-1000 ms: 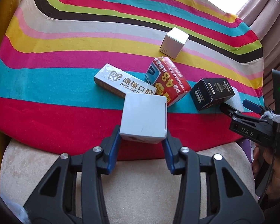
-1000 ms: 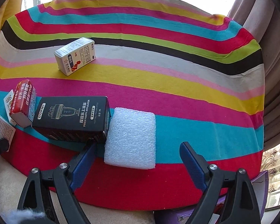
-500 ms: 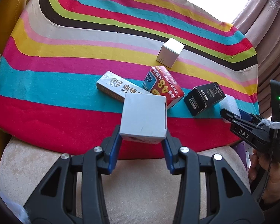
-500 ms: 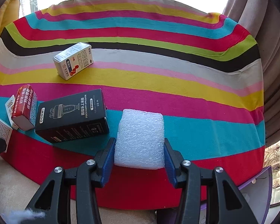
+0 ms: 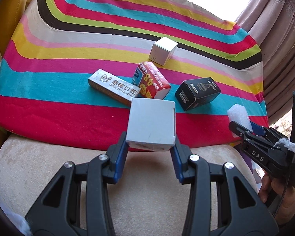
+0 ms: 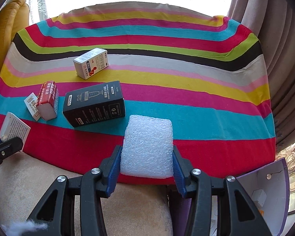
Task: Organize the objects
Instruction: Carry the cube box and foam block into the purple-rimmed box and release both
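Foam block (image 6: 147,147) now lifted in right gripper (image 6: 146,163), off cloth's near edge (image 6: 226,157).

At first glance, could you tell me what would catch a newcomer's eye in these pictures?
The rainbow-striped cloth fills both views. Up front, the left gripper is shut on a white box, and the right gripper is shut on a white foam block. A black box lies just beyond the foam, to its left.

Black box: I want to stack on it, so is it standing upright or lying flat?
Lying flat. The black box rests on a broad side on the striped cloth, its printed face up.
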`<state>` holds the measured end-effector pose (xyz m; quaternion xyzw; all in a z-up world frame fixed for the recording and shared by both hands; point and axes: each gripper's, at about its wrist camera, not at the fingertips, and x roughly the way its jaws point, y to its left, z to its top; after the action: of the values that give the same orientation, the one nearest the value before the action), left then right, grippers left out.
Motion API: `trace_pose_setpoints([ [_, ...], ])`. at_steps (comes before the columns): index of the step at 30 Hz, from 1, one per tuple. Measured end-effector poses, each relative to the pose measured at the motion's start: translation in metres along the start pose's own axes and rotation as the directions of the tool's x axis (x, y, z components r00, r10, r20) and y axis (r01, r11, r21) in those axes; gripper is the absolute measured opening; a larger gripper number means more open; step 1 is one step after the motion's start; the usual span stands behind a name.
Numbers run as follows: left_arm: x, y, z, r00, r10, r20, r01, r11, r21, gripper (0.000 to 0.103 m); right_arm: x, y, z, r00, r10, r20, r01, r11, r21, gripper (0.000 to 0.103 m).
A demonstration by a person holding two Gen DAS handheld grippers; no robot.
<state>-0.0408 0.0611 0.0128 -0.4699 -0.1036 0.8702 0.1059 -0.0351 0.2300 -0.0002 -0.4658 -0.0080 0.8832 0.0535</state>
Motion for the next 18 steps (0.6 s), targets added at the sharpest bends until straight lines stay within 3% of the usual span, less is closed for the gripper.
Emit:
trace_pose_setpoints([
  [18,0.004,-0.069,-0.013,0.998,-0.052,-0.019,0.054,0.991,0.120,0.045,-0.025,-0.039,-0.028,0.999,0.036,0.005,-0.037,0.993,0.110,0.049],
])
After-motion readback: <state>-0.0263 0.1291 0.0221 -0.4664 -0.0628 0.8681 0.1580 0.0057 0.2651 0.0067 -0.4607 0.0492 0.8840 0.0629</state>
